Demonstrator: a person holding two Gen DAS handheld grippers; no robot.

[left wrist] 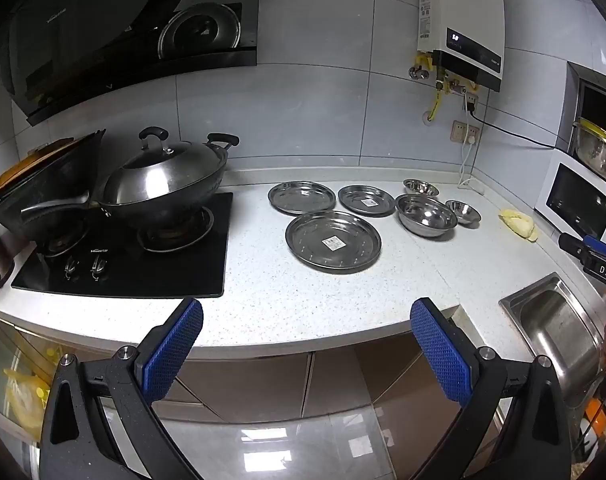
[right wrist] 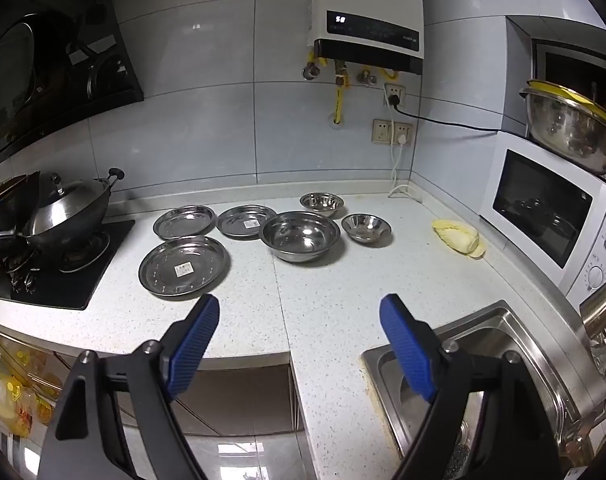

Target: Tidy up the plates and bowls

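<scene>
Both tools apparently wide, empty

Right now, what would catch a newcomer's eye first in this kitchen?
Six shiny steel dishes spread on the white counter: three plates on the left, three bowls on the right. Left of them a lidded wok sits on the black stove. In front, both sets of blue jaws hang open and empty.

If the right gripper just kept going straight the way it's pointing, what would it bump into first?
Probably the bare countertop. The right gripper is open, empty and angled down toward the white surface in front of the big bowl. Depth is hard to judge through this lens, so it might reach the bowl instead.
</scene>
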